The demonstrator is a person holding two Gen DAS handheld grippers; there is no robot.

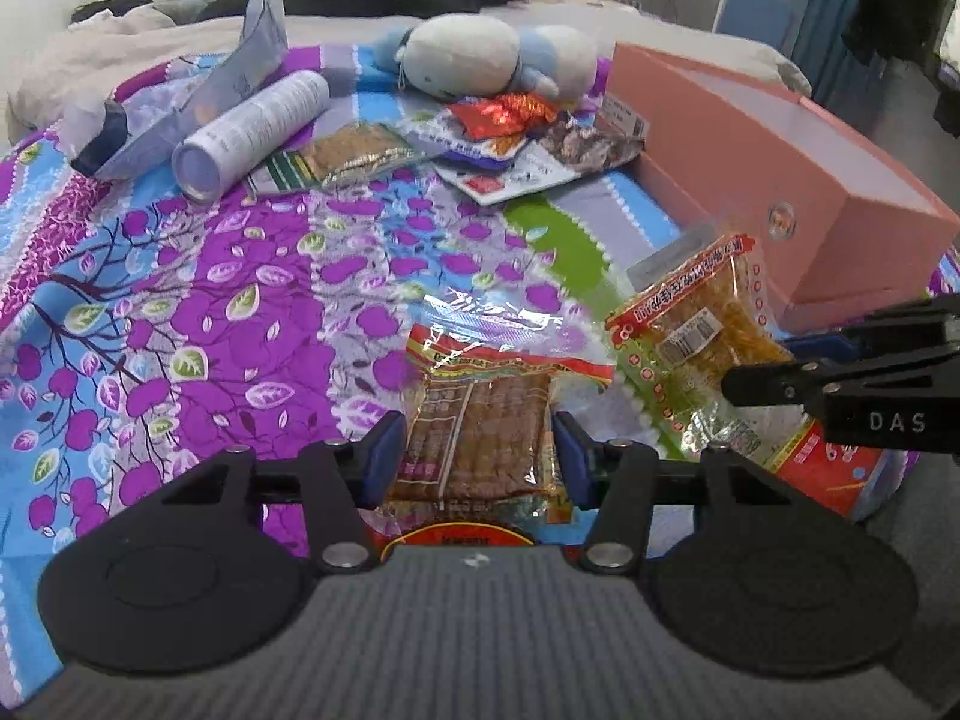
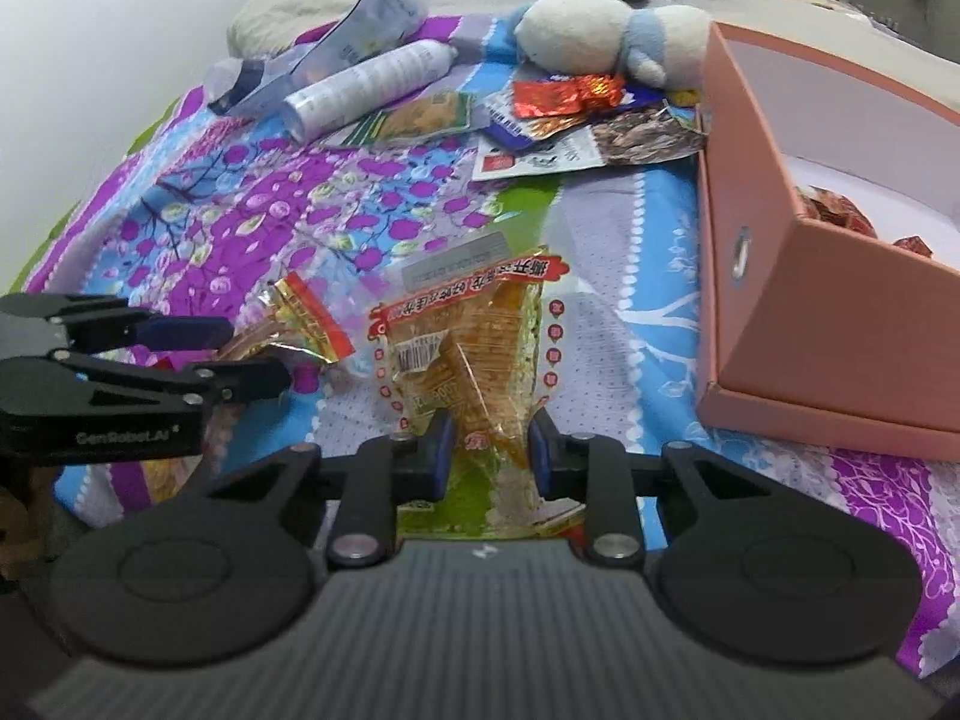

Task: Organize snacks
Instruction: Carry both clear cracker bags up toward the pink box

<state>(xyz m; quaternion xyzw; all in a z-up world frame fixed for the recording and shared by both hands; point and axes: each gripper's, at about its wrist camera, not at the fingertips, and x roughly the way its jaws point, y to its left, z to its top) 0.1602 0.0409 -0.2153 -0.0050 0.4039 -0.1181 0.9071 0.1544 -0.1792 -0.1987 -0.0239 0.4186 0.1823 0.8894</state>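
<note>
both grippers sit low over the quilt (image 1: 210, 276), each with a snack between its blue pads. left gripper (image 1: 477, 459) is clamped on the brown snack pack (image 1: 477, 420), whose clear top edge points away from the camera; right gripper (image 2: 489, 450) is pinched on the lower end of the yellow snack pack (image 2: 462, 354), its long axis running straight out ahead of the fingers. what the coming move most likely turns on is the pink box (image 2: 828, 312): it lies ahead and to the right of both tools, and the right gripper looks nearer to it, so that pack would probably go in first, carried up and rightward over the near wall. only the right wrist view looks into the open box, where a few red-wrapped pieces already lie at the bottom; the left wrist view sees just its outer side. further back, near the plush toy (image 1: 480, 54), a heap of loose snack packets (image 1: 498, 138) lies unsorted beside a white cylinder can (image 1: 252, 132), so the task seems well short of done.
</note>
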